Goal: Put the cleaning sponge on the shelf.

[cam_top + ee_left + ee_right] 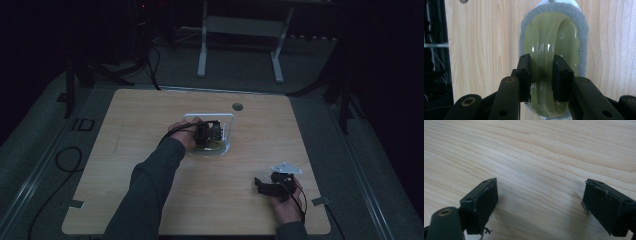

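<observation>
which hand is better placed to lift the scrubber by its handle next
Left. The left gripper already has its jaws on either side of the scrubber's yellow-green handle, while the right gripper is open over bare table.

Two grippers — left gripper (541, 75), right gripper (540, 205) — one yellow-green scrubber (554, 40), one white tray (229, 131), one table (150, 125)

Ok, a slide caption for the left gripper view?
Left gripper clamps the yellow-green handle of a grey-edged scrubber lying on the wooden table.
</observation>
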Demonstrator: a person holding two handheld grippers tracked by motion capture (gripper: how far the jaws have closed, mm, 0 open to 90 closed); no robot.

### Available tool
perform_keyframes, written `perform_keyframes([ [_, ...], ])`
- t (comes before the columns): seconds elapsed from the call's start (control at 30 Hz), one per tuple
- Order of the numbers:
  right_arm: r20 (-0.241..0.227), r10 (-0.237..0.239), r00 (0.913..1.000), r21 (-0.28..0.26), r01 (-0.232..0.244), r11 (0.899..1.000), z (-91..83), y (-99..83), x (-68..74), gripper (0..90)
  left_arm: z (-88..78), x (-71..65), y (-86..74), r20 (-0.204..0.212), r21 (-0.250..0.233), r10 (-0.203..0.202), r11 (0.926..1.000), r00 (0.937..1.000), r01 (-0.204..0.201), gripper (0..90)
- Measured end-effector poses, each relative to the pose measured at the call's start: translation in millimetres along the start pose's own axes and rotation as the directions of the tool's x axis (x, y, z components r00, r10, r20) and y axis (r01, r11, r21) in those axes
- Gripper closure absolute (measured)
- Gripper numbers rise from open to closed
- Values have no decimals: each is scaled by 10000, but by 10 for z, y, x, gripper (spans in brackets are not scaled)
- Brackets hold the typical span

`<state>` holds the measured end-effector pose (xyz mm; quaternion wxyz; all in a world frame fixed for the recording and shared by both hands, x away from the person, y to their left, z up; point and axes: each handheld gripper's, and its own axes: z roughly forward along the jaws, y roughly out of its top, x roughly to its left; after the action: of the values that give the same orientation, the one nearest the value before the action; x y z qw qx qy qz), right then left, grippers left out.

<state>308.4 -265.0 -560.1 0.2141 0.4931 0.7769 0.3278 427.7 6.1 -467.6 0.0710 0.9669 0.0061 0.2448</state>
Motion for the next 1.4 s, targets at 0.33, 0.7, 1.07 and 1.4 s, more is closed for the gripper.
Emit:
perform_keyframes([
  [0.33,-3,0,10000,6,0,10000,-1,0,0,125,-10,-2,5,269,96,-512,9987,9983,509,589],
  [0.7,6,-2,10000,-2,2,10000,0,0,1,126,-143,-19,2,135,29,-579,9983,9982,579,516],
  [1.07,1,20,10000,-9,-20,10000,-1,0,2,126,-357,-43,-90,244,-390,-866,9954,9959,876,546],
  [1.4,17,10,10000,-19,-10,10000,0,-1,2,126,-563,-81,-188,390,-783,-1391,9868,9895,1418,569],
])
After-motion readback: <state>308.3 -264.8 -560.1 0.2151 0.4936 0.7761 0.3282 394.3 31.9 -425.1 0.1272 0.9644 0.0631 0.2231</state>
